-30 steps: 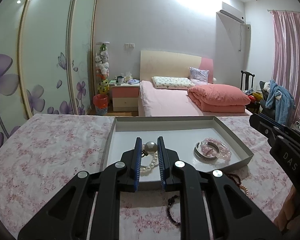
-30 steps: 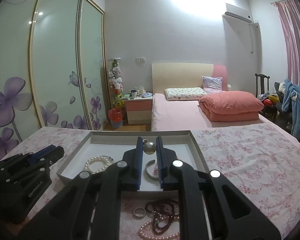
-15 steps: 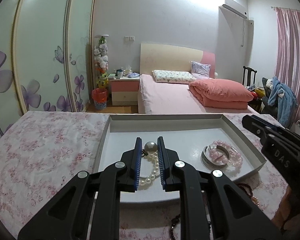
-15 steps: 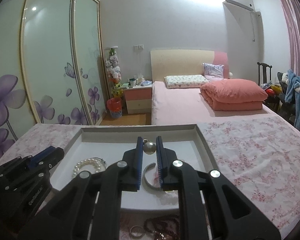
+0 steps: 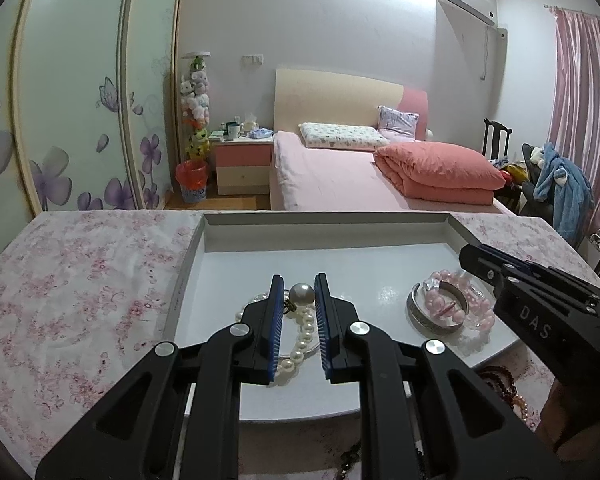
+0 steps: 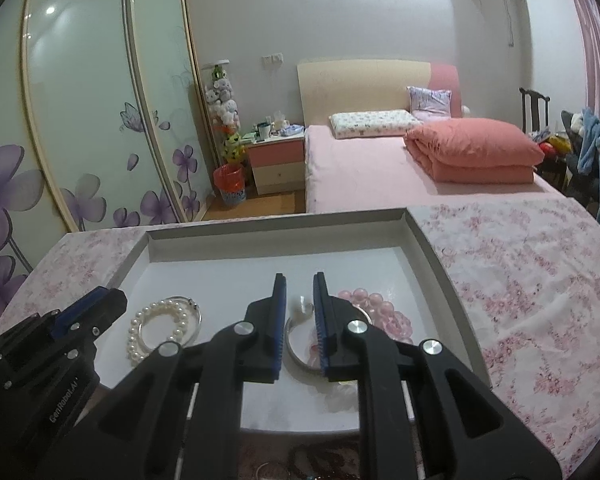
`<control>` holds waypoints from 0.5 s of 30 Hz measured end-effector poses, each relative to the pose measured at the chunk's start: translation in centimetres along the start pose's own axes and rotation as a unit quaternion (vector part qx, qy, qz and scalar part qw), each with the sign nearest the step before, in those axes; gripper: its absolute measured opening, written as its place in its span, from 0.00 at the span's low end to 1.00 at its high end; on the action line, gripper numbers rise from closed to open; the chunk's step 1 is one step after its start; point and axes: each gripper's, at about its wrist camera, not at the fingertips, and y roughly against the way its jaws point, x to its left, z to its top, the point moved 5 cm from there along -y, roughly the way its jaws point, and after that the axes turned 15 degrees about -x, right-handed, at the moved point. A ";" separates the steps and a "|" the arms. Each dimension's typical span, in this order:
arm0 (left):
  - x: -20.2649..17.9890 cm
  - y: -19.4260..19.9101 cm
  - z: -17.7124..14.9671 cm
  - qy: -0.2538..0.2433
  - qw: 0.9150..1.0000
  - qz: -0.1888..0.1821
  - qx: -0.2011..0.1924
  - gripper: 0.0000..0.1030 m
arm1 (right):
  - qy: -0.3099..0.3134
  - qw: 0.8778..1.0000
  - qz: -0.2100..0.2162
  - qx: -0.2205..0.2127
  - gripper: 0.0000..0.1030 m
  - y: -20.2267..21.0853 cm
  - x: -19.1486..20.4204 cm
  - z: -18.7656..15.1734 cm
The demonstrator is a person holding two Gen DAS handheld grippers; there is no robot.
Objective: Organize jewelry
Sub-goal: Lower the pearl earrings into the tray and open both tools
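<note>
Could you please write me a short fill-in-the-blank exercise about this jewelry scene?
The shallow white cardboard tray rests on a pink ____-patterned cloth.
The left gripper pinches a large grey ____ with a small dark hook.
Inside the tray, the pink bead bracelet touches an open ____ metal bangle.
Missing words: floral; pearl; silver.

Glossy pearl bracelet (image 5: 300, 344), shiny metal bangle (image 5: 420, 316), matt tray (image 5: 324, 236).

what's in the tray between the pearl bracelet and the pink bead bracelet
In the right wrist view, a silver bangle lies between the pearl bracelet and the pink bead bracelet; otherwise bare white tray floor.
</note>
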 end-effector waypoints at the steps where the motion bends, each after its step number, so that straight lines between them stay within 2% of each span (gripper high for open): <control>1: 0.0 -0.2 -0.1 0.001 1.000 -0.001 0.004 0.17 | -0.003 1.000 0.000 0.002 0.21 -0.1 -0.2 0.0; 4: 0.2 -0.5 -0.4 0.005 1.000 -0.004 0.013 0.17 | -0.007 1.000 -0.002 0.004 0.26 0.0 -0.4 -0.1; 9: 0.7 -0.2 -0.4 0.013 1.000 0.000 0.014 0.18 | -0.016 1.000 -0.005 0.000 0.27 0.7 -1.1 0.2; 15: 1.2 1.4 -0.1 0.013 1.000 0.002 0.009 0.25 | -0.019 1.000 -0.008 -0.004 0.27 2.5 -1.9 0.5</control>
